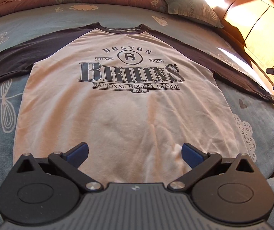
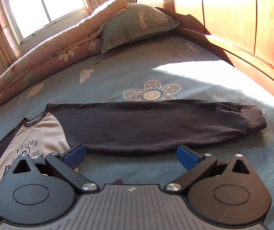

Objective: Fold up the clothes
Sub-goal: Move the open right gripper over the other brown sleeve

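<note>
left wrist view: raglan shirt [image 1: 125, 103], white body, dark sleeves, spread flat face-up mid-bed on blue floral bedsheet [image 1: 0, 103]; left gripper [image 1: 135, 152] over its hem, jaws released, empty. right wrist view: right gripper [image 2: 130, 153] just beside the dark sleeve [image 2: 146, 126] stretched toward the wooden headboard [image 2: 252, 28], jaws released, empty; pillow [image 2: 137, 28] at far corner.

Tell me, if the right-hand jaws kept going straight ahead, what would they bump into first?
Probably the shirt's dark sleeve, lying flat across the bed just ahead of the open right gripper. Depth is hard to judge, so it might touch the bedsheet first.
</note>
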